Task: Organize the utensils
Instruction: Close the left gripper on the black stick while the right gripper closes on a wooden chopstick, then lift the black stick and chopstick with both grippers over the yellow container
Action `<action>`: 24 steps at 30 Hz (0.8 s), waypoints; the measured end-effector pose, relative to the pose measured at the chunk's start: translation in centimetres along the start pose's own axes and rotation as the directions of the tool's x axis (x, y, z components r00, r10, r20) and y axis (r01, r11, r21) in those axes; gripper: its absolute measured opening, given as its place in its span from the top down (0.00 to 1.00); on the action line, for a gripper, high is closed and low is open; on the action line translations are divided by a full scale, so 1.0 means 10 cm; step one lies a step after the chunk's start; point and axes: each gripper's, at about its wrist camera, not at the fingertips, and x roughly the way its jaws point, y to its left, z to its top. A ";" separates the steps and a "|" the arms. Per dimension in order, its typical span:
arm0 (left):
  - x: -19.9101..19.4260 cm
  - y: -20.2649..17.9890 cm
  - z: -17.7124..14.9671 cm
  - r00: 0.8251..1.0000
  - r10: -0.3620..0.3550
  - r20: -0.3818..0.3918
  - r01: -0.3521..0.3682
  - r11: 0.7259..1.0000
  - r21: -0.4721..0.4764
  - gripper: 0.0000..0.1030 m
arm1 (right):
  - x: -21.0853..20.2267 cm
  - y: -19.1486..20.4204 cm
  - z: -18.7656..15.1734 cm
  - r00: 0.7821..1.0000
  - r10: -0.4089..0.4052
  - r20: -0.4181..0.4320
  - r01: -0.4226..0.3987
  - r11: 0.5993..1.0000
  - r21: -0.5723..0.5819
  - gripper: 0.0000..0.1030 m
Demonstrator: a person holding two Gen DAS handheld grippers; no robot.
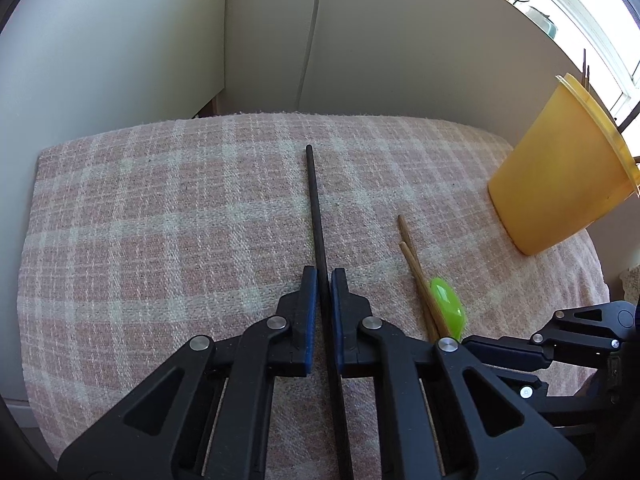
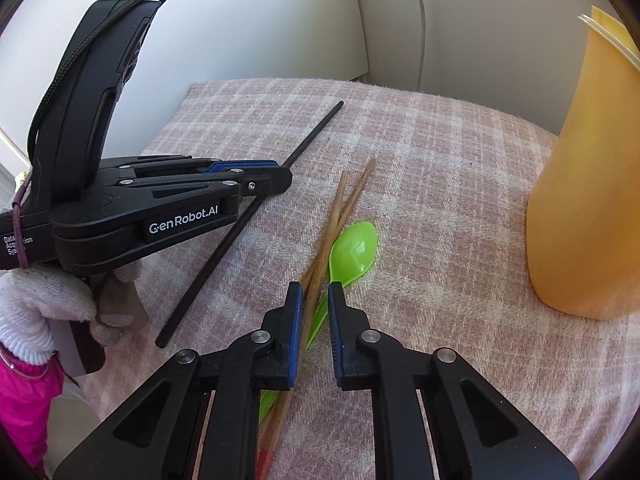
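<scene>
My left gripper is shut on a black chopstick, which lies along the pink plaid cloth; it also shows in the right wrist view, with the left gripper around its middle. My right gripper is open, its jaws either side of two wooden chopsticks and the handle of a green plastic spoon. The wooden chopsticks and spoon lie right of the left gripper. A yellow cup stands at the right with sticks in it.
The cloth covers a small table against a white wall, with a cable hanging down behind. The yellow cup stands close to the right of the right gripper. A window is at the far right.
</scene>
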 end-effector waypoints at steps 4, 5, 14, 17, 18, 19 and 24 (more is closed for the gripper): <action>0.02 0.07 0.04 1.000 -0.009 -0.020 0.009 1.000 -0.018 0.94 | 0.02 -0.04 0.00 1.000 0.022 -0.006 -0.022 1.000 0.021 0.94; 0.01 0.08 0.05 0.999 -0.012 -0.031 0.012 1.000 -0.017 0.90 | -0.04 -0.07 -0.04 1.000 0.025 -0.005 -0.025 0.999 0.029 0.94; 0.13 0.03 0.30 0.999 0.040 -0.016 -0.040 0.999 0.027 0.94 | -0.12 -0.15 -0.06 0.998 0.062 0.027 -0.064 0.995 0.078 0.94; 0.12 0.19 0.33 1.000 -0.022 -0.019 0.021 0.999 -0.031 0.96 | -0.21 -0.17 -0.10 0.997 0.063 0.041 -0.066 0.995 0.074 0.94; 0.11 0.26 0.30 0.999 -0.032 -0.017 0.031 0.998 -0.048 0.96 | -0.23 -0.16 -0.11 0.997 0.064 0.045 -0.067 0.995 0.072 0.94; 0.09 0.29 0.30 1.000 -0.029 -0.011 0.029 0.998 -0.052 0.96 | -0.25 -0.16 -0.11 0.997 0.065 0.049 -0.068 0.995 0.068 0.94; -0.12 0.38 0.27 0.998 -0.044 0.047 0.047 0.996 -0.078 0.97 | -0.42 -0.17 -0.16 0.995 0.068 0.077 -0.073 0.996 0.054 0.94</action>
